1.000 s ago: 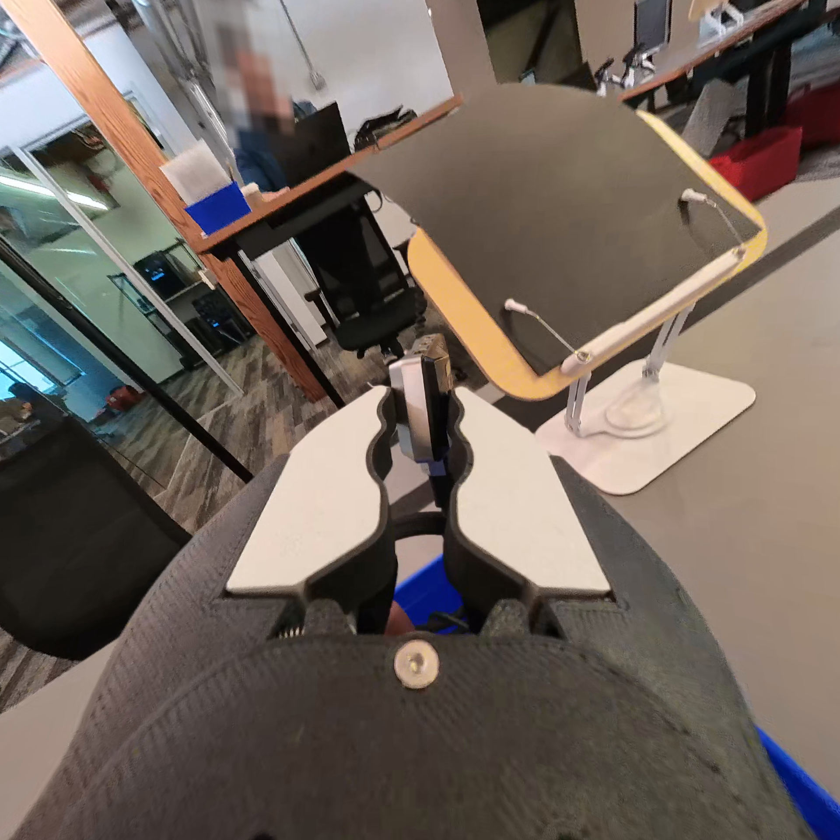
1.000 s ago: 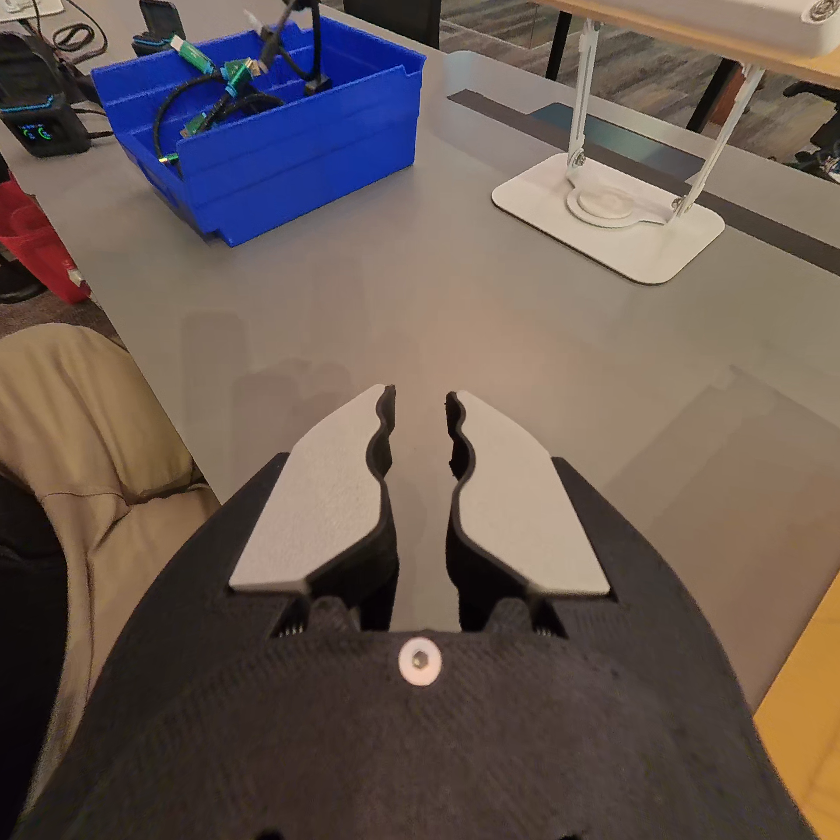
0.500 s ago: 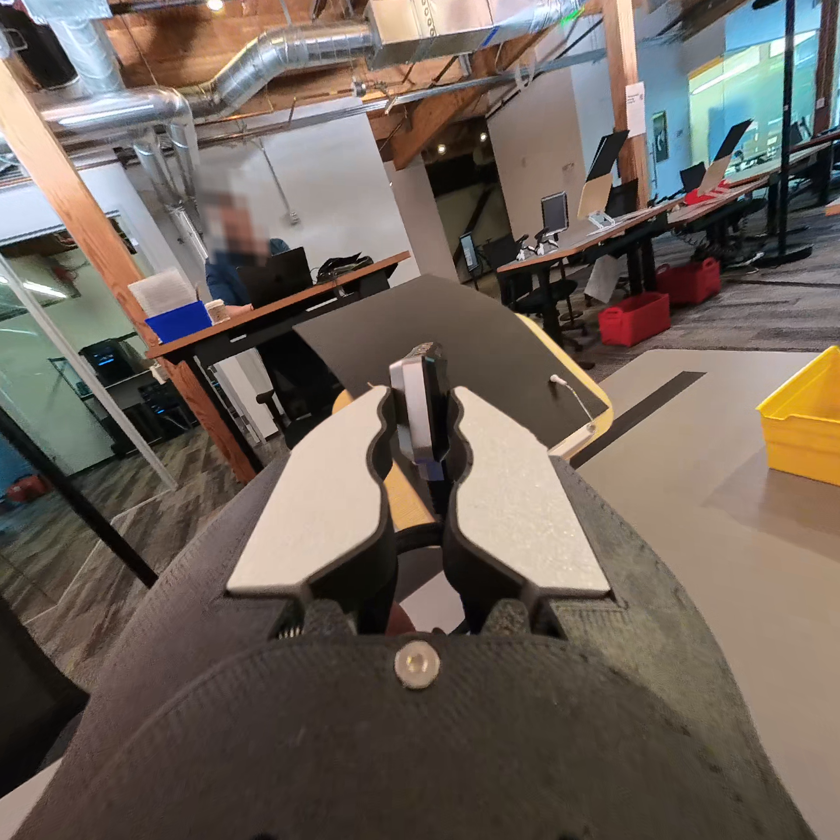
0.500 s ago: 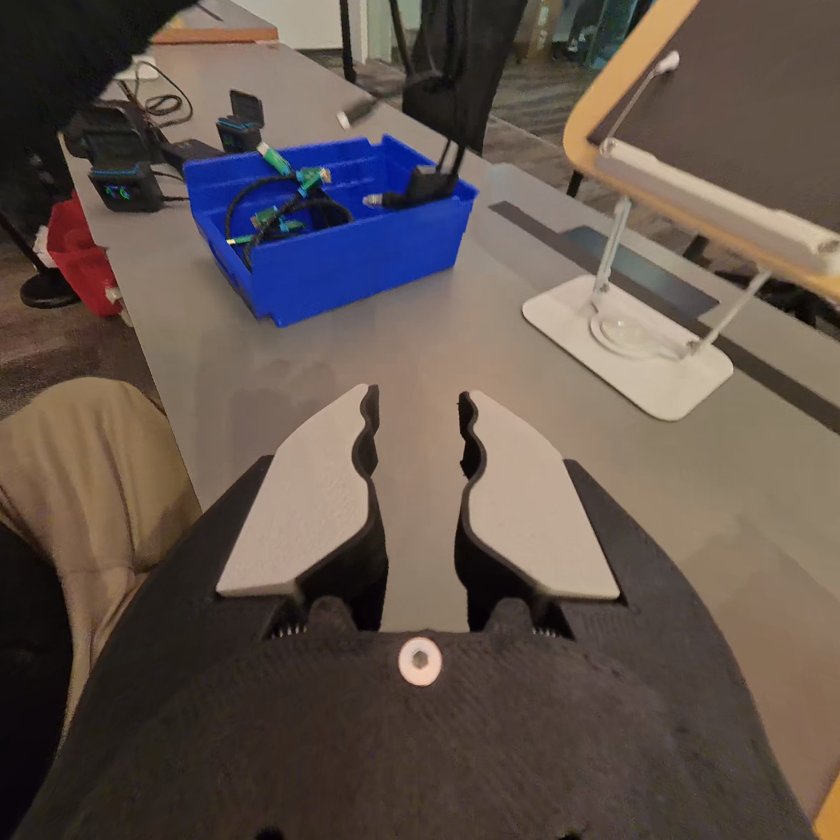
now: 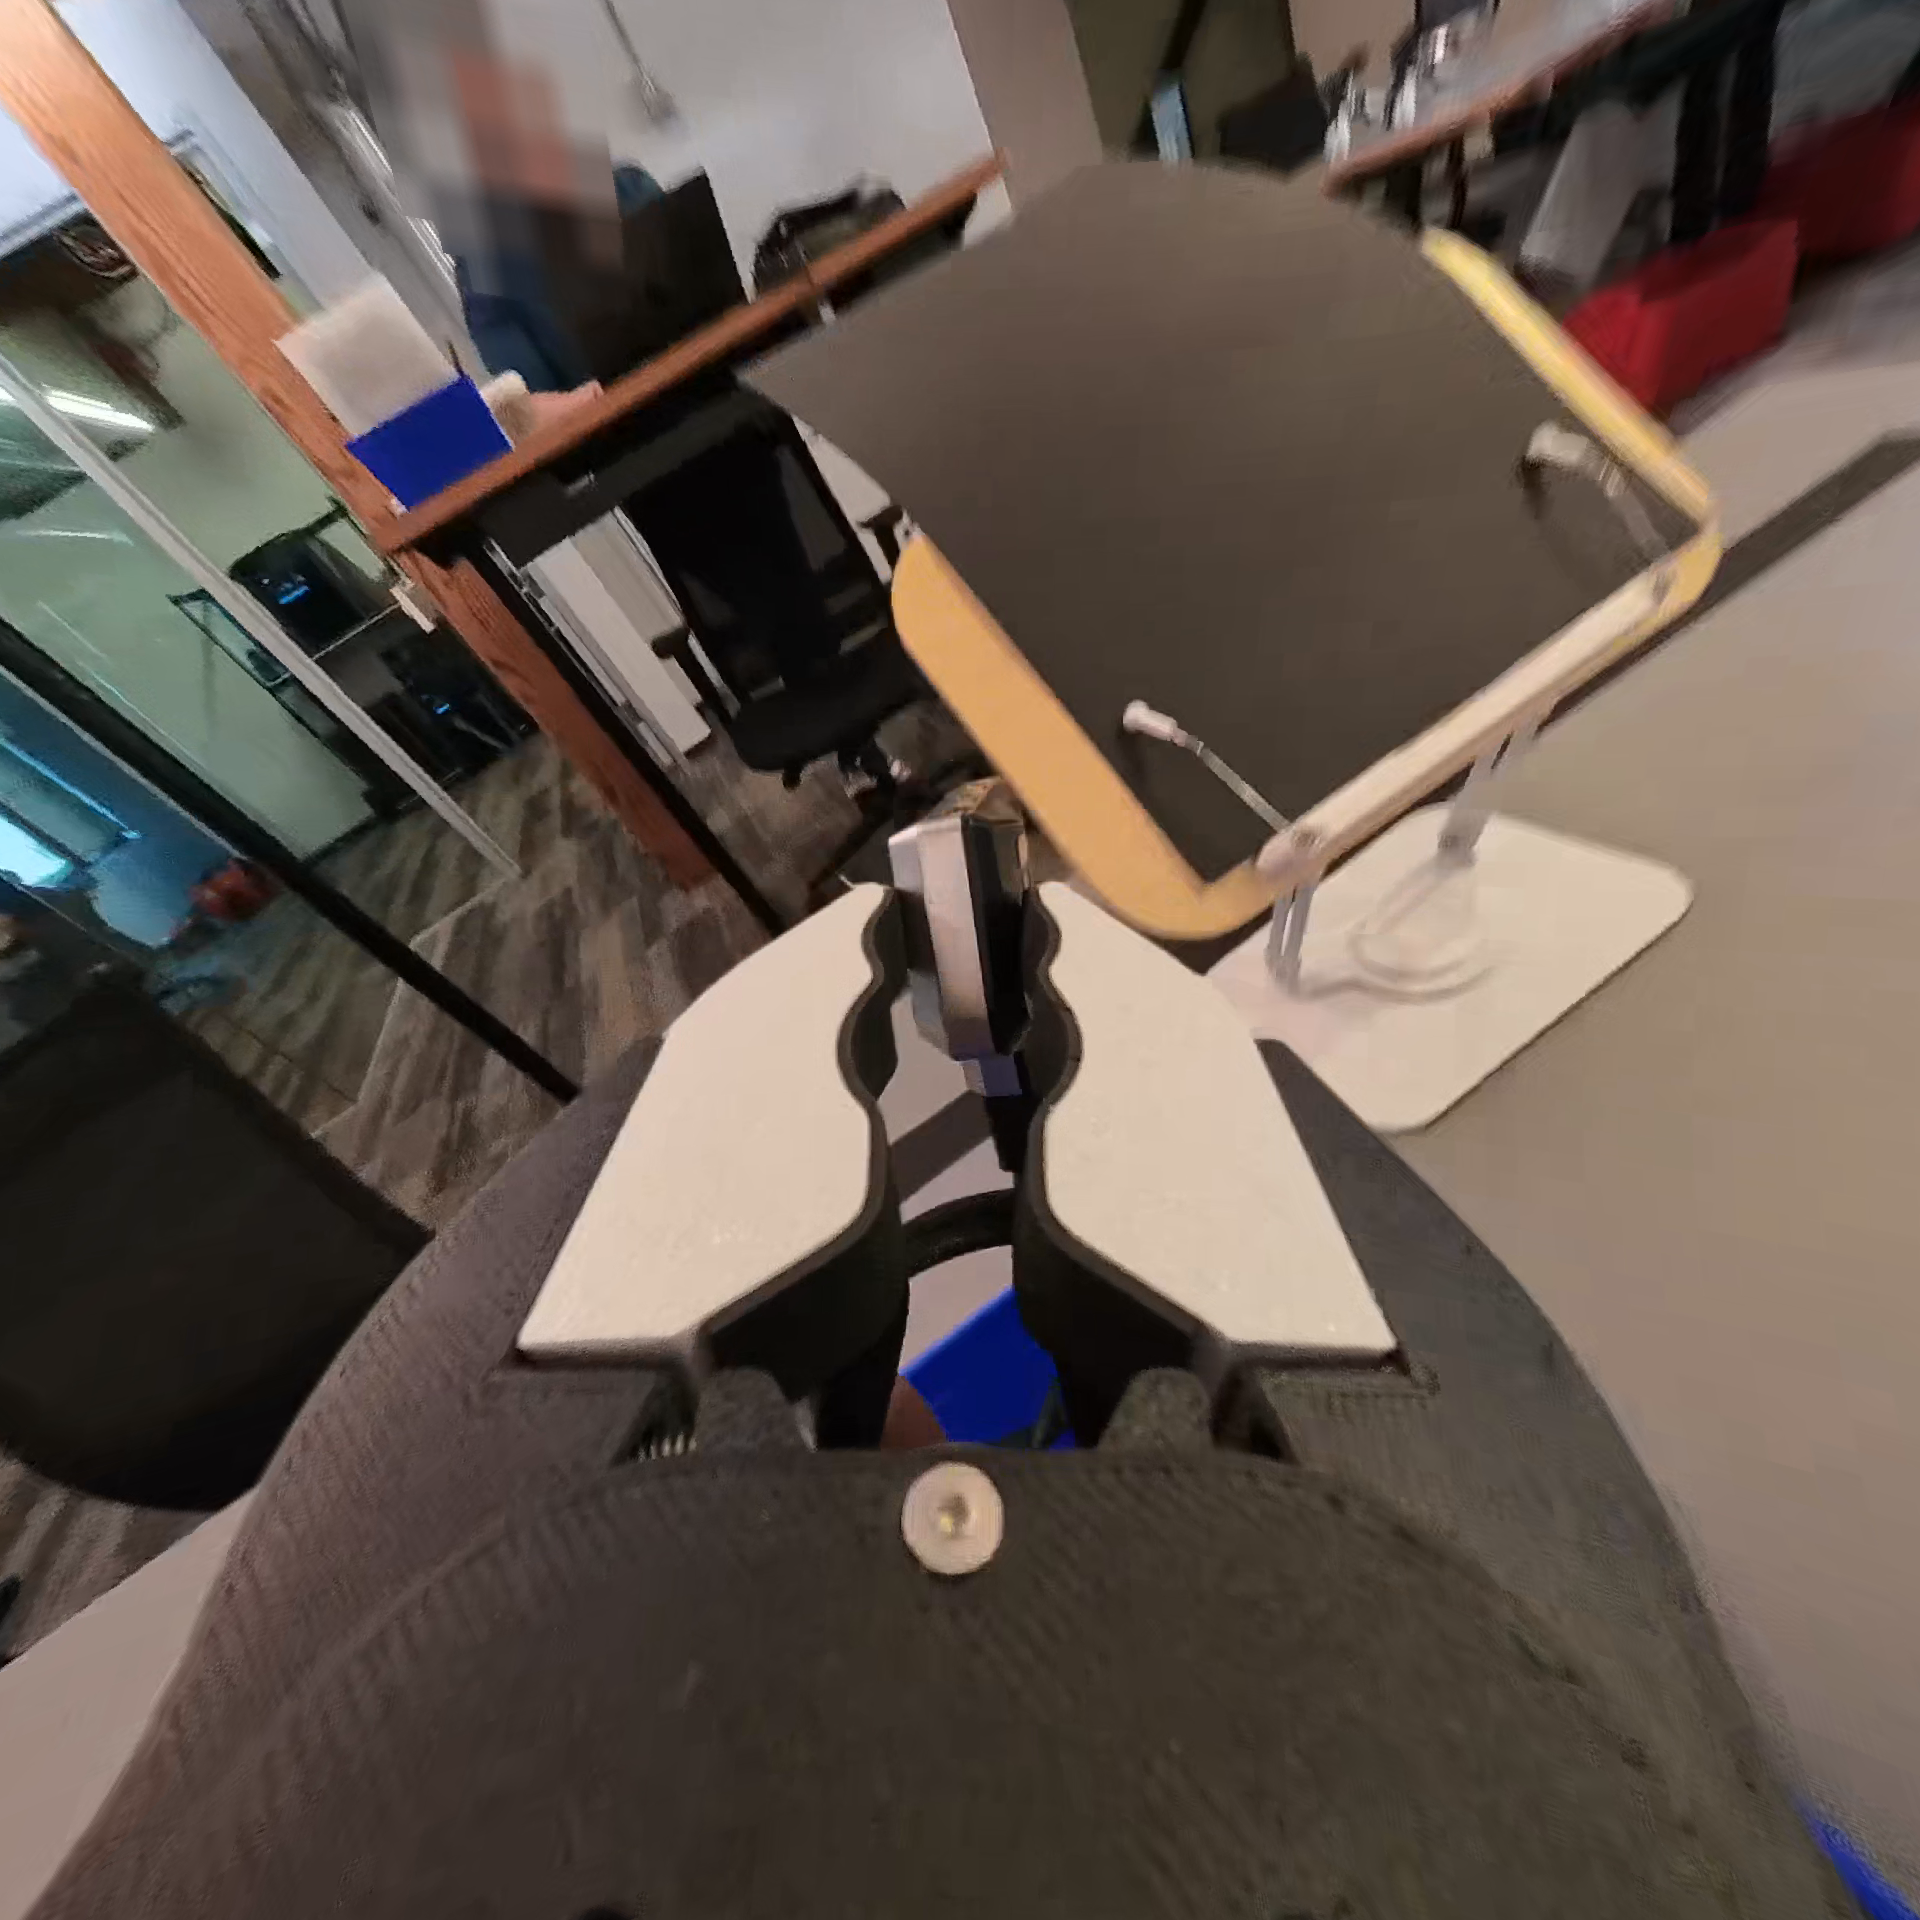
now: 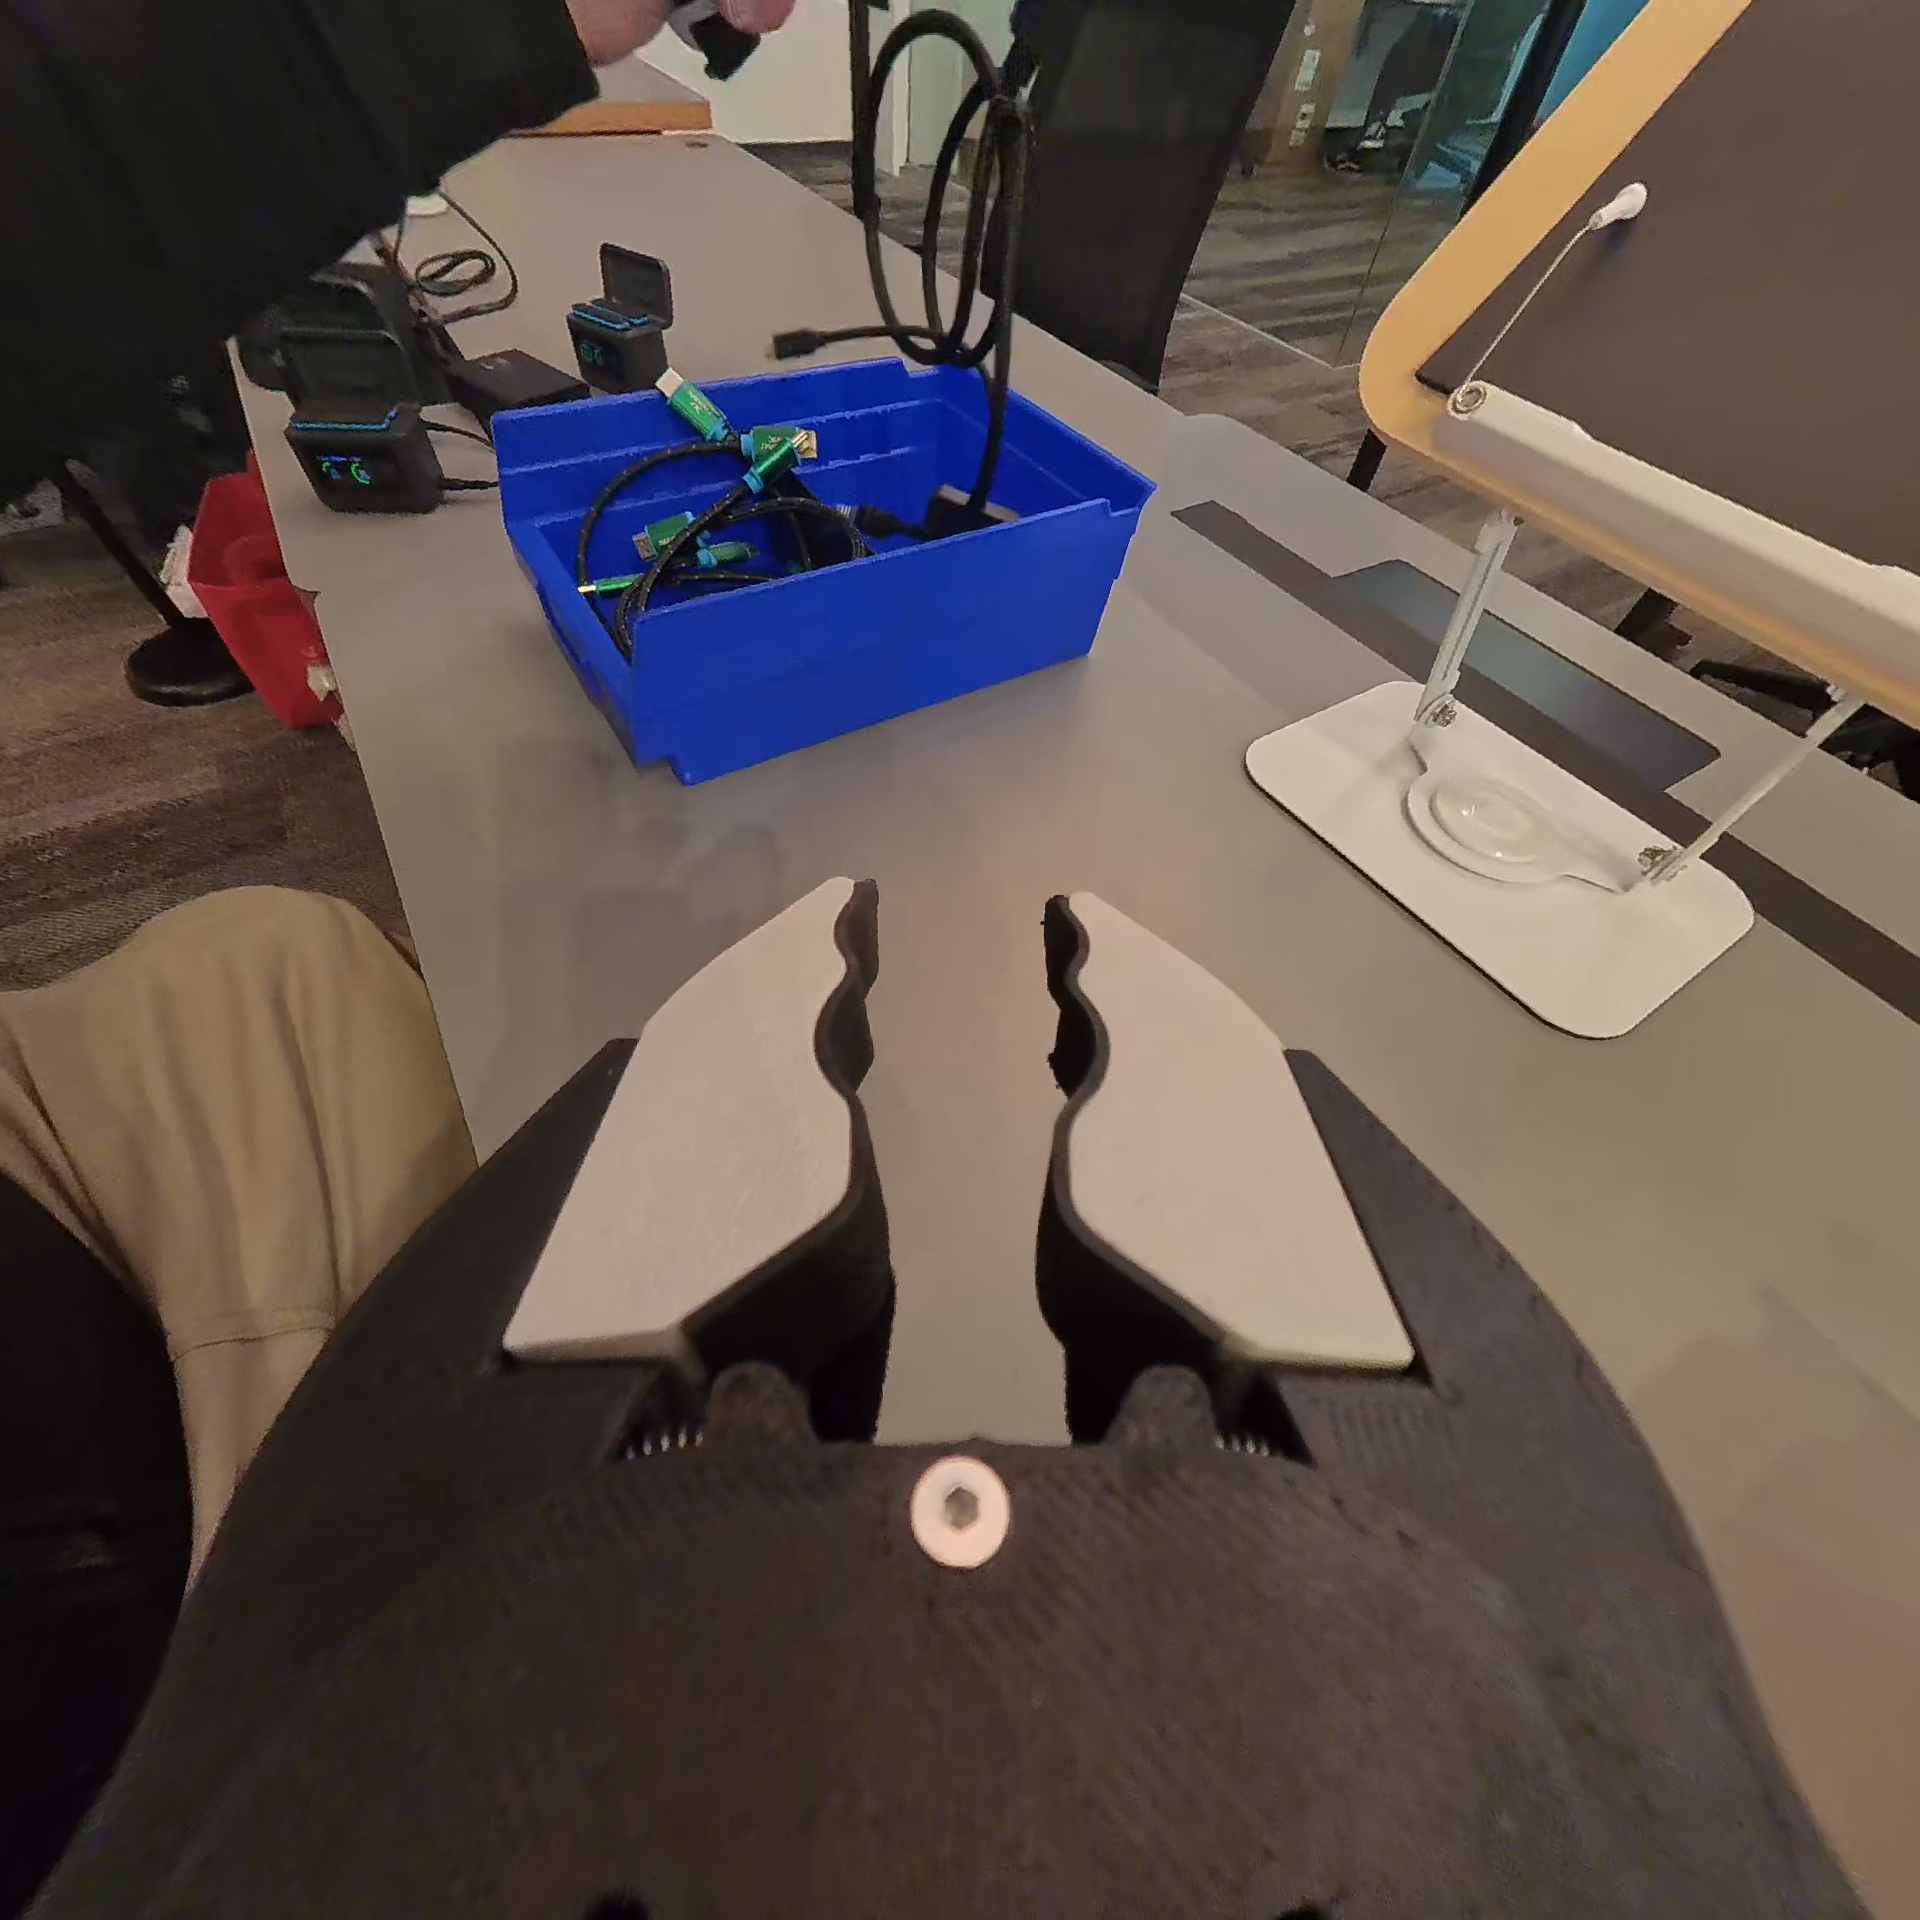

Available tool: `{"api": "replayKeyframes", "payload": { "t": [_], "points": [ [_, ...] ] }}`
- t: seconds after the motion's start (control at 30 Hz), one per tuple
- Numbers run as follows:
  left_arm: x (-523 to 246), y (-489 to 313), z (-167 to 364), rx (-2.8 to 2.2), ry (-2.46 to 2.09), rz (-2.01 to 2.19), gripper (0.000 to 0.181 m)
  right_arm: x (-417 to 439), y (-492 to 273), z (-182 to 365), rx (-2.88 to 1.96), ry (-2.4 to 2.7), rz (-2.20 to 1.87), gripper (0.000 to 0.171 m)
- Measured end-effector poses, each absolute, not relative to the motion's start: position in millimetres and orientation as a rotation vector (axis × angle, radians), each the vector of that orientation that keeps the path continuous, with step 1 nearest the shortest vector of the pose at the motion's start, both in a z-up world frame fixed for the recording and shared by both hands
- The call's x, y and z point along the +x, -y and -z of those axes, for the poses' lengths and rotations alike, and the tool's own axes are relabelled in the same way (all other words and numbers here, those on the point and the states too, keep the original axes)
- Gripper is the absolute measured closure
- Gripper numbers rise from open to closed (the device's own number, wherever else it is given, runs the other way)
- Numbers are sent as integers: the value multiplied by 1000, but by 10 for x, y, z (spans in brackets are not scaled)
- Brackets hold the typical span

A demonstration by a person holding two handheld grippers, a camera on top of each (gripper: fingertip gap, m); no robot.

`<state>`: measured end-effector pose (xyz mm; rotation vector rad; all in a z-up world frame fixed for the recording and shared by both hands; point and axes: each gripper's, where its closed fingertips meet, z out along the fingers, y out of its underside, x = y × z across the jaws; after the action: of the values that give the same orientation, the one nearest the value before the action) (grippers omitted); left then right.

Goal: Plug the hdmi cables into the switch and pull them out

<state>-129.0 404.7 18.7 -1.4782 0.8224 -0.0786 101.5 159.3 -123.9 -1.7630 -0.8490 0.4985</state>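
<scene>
Item, left gripper: I had it clamped on a small silver-and-black device, taken to be the switch, held edge-up between the fingertips and lifted clear of the grey table; a dark lead hung from its lower end. Item, right gripper: spread and empty, poised low over a bare stretch of table. Item, blue bin: well ahead of the right gripper, holding a tangle of braided hdmi cables with green-shelled plugs; a thicker black cable rose out of its far corner toward the person's sleeve at the top of the right wrist view. Item, white stand with a tan-edged dark board: to the right of the bin, off the working line. Judgement: no cable was yet in hand, so the step was fetching a plug. To do it well, I reckoned the right gripper should pinch one green shell by its flat sides, not the cord, lift it free of the tangle, and meet the switch squarely. Which face carried the ports I could not tell; that wanted settling first.
</scene>
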Motion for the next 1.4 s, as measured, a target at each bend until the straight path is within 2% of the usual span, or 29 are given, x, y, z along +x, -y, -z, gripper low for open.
{"api": "replayKeyframes", "payload": {
  "t": [0.33,0.53,0.73,1.03,1.4],
  "points": [
    [-1201,-4055,561,-1623,-1214,61,160,882,-1596,1355,-1790,898,-507,141],
    [-1148,-4116,839,-1690,-1290,139,160,904,-1604,1389,-1806,889,-511,142],
    [-1175,-4213,877,-1765,-1174,269,160,921,-1605,1423,-1814,885,-523,142],
    [-1814,-4708,1381,-2068,-962,62,154,961,-1597,1446,-1822,863,-558,142],
    [-2321,-4635,1556,-2290,-930,-28,153,967,-1607,1498,-1834,857,-585,142]
  ]
}}
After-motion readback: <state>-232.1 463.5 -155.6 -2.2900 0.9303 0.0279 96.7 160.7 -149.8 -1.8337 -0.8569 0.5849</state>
